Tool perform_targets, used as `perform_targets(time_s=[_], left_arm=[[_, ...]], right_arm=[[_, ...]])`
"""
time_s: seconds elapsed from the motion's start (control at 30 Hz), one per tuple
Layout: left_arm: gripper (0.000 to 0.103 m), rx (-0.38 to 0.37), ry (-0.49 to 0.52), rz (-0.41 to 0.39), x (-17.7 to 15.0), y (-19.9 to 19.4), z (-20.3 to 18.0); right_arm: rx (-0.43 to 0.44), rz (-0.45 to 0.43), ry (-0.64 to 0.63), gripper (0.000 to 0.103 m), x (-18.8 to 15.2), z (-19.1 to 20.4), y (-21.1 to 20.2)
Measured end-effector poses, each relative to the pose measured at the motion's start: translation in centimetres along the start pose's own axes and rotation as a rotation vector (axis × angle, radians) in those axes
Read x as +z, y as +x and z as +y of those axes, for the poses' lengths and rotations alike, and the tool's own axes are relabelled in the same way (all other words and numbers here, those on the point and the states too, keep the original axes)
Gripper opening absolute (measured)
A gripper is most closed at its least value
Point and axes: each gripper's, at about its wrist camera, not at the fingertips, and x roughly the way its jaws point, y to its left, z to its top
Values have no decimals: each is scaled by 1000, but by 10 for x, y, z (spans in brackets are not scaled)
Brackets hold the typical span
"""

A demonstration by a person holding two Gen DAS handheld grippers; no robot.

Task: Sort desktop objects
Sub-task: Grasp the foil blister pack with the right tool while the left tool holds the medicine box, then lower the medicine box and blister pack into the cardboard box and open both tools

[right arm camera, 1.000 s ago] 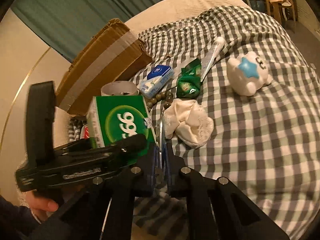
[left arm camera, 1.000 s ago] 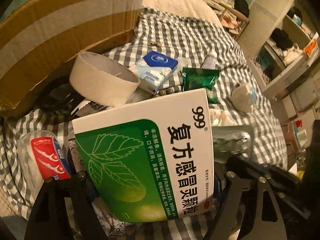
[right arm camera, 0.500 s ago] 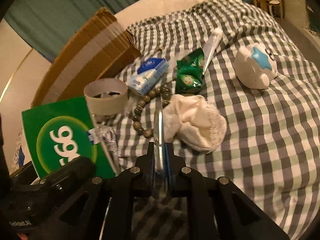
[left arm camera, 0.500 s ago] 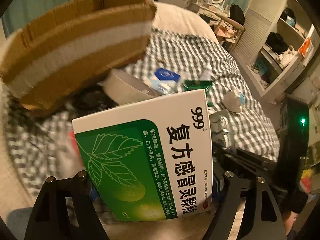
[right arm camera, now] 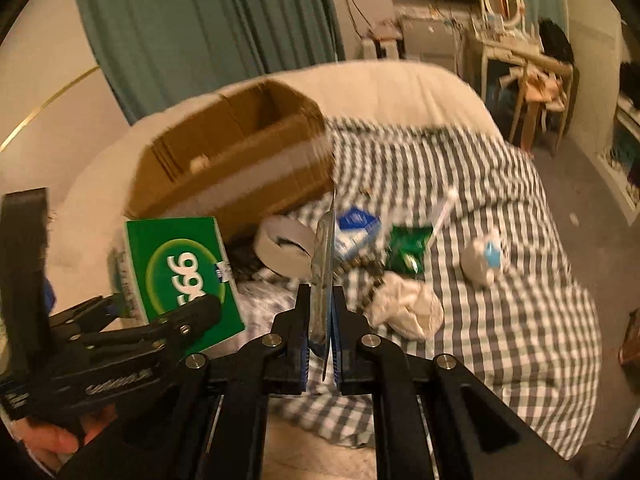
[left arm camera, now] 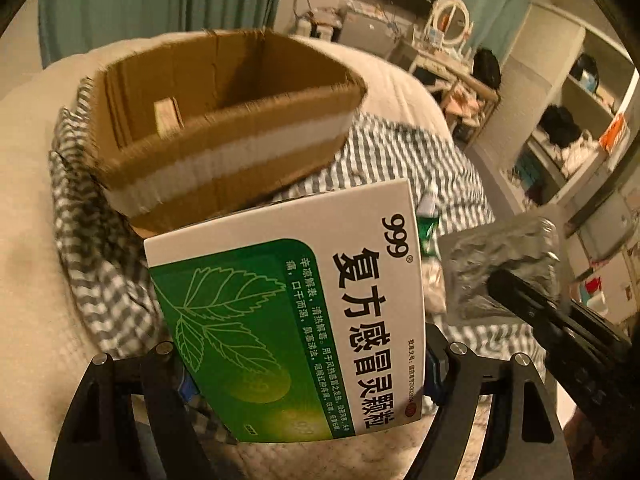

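Fingers of the left gripper (left arm camera: 308, 364) are clamped on a green-and-white medicine box (left arm camera: 292, 308), held up in the air in front of the open cardboard box (left arm camera: 224, 152) that sits on the bed. Over on the other side, the right gripper (right arm camera: 320, 320) is pinched tight on a thin silver blister pack (right arm camera: 323, 272), edge-up. Below them, a tape roll (right arm camera: 282, 244), tissue packet (right arm camera: 356, 226), green sachet (right arm camera: 408, 250), beads (right arm camera: 360, 266), crumpled cloth (right arm camera: 404, 308) and white toy (right arm camera: 484, 260) lie scattered on the checked sheet (right arm camera: 500, 320).

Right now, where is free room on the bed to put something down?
Free: the checked cloth right of the white star toy. Crowded: between the cardboard box and crumpled cloth, where tape roll and green packet lie.
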Motion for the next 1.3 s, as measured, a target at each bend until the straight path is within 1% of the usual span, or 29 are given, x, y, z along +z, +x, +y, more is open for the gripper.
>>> perform_targets(time_s=[0.13,0.27,0.47,0.6,0.67,0.8,0.9,1.0,1.13,1.3], left_arm=[[82,-5,-8,-66,18,-23,8],[82,-20,-15,-120,33,-44,16],[82,-2,-20,-181,57,-62,32],[82,4,-23,-197,74,-63,46],[82,6,-33,-202,85,-61,55],[82,46,-40,-219,108,-56,72],[82,57,-56,-221,127,-49,87],[82,87,-60,-224,144,-37,98],[82,104,-60,-209,170,-10,105],[82,102,-66,-173,196,30,111]], right_arm=[[17,-49,-31,8,16,22,-22],[10,-81,-79,8,33,45,-35],[25,-104,-155,8,58,76,-34],[47,-118,-176,8,75,90,-25],[58,-116,-181,8,87,97,-15],[71,-119,-198,8,109,107,5],[80,-118,-210,8,124,110,21],[85,-107,-216,8,141,112,45],[99,-98,-207,8,158,110,73],[87,-79,-192,8,176,101,123]])
